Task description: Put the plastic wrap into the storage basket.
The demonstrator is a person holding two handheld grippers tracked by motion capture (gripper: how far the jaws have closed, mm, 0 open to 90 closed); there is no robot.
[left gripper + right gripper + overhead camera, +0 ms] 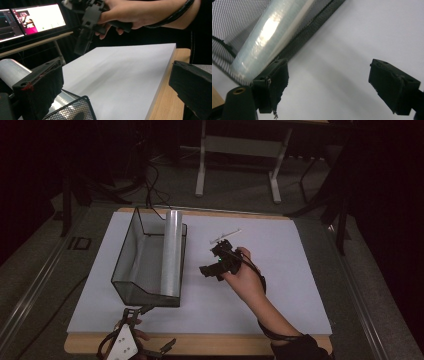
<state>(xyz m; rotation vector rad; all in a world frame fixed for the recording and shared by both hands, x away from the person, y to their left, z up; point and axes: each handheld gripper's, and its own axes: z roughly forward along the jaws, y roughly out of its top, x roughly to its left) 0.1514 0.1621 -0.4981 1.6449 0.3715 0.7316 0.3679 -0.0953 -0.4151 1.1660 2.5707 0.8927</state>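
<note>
I see the roll of clear film [172, 252], a long glossy cylinder, lying lengthwise in the black mesh tray [131, 251] on the left half of the bench's white board. It leans along the tray's right wall, its far end poking above the rim, its near end against the tray's front wall.

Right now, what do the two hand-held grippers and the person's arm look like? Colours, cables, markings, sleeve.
Left hand-held gripper: black frame with a grey three-cornered plate on top; its jaws are black blocks with frayed pads. Right hand-held gripper: black, a small green light on top, black cable looped round the wrist. Dark sleeve at the right forearm's lower end.
</note>
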